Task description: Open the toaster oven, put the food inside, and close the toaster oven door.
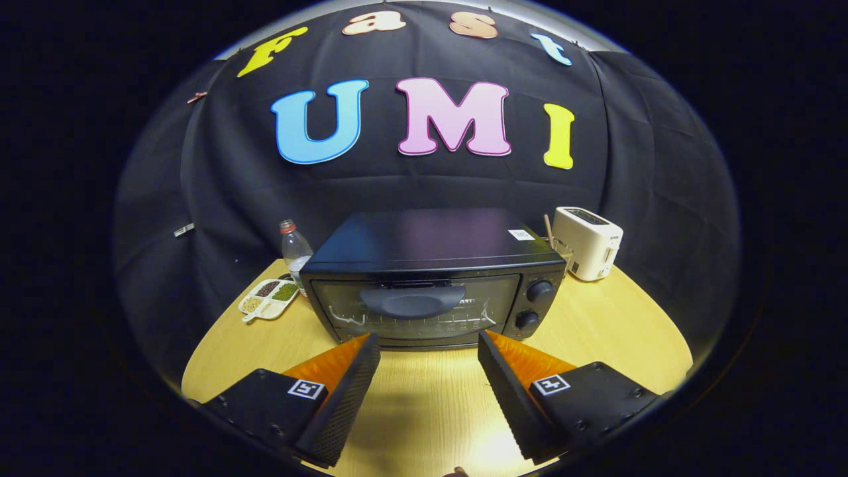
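Two fingers of our gripper [429, 344] stand spread, holding nothing, just short of the black toaster oven [434, 278], its glass door shut, two knobs beside the handle.

Gripper [429, 338] held level, approx. horizontal, pointing fwd. Fingers [348, 384] spread wide apart, jaws fully parted, nothing gripped betw. them. No contact noted at either tip. Both fingers seen symmetrical, angled slightly inward.
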Motion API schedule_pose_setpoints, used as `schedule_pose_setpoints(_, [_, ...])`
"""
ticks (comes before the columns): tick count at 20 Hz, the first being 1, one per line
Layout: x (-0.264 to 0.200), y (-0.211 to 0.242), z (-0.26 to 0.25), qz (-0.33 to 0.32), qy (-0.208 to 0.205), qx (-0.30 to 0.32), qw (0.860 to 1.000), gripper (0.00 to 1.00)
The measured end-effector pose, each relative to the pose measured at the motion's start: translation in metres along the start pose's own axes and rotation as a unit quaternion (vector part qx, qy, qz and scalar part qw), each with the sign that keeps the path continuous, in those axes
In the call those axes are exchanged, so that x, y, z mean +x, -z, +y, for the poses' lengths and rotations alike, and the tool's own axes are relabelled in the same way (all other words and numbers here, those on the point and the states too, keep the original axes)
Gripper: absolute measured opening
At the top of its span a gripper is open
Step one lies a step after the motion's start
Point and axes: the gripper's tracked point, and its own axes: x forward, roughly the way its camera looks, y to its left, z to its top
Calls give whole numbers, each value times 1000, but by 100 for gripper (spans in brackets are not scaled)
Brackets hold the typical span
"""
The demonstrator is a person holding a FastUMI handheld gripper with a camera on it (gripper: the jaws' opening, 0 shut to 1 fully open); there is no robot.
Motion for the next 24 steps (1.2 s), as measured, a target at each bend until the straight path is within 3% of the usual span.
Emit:
schedule_pose_setpoints(12, [-114, -49, -26, -100, -55, 58, 992, 98])
schedule_pose_setpoints(24, [-211, -103, -54, -199, -40, 60, 977, 98])
